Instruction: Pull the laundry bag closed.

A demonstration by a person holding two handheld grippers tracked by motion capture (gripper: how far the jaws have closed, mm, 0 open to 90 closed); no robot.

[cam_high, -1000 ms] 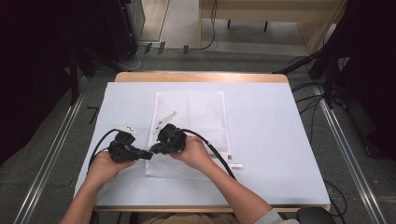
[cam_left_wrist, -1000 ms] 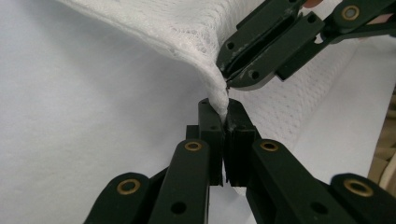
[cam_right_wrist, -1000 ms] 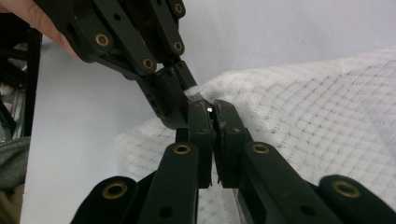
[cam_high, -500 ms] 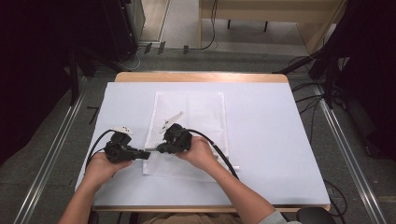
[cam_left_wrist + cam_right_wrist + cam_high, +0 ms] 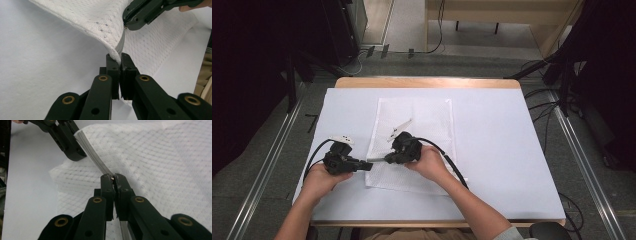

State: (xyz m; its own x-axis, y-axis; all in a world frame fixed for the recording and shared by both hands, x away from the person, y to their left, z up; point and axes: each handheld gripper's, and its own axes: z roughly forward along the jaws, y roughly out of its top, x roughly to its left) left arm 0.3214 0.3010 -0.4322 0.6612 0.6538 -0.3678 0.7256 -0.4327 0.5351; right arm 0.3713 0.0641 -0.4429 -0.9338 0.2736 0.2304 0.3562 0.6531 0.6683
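Observation:
A white mesh bag (image 5: 424, 120) lies flat on the white-covered table (image 5: 502, 150). Its near-left edge is lifted, with a grey zipper strip (image 5: 378, 160) stretched between the two grippers. My left gripper (image 5: 369, 165) is shut on the bag's edge at the zipper's end; in the left gripper view (image 5: 120, 58) the mesh (image 5: 100, 17) folds into its jaws. My right gripper (image 5: 388, 160) is shut on the zipper pull, seen up close in the right gripper view (image 5: 113, 178), where the zipper strip (image 5: 92, 155) runs up to the left gripper (image 5: 71, 148).
Black cables trail from both grippers across the table. The wooden far edge (image 5: 427, 82) of the table borders a grey floor with dark stands and wires. Bare white surface lies right of the bag (image 5: 512, 125).
My right gripper has slid a little to the right, away from the left one, and the zipper strip between them has grown longer. The left gripper has stayed nearly still.

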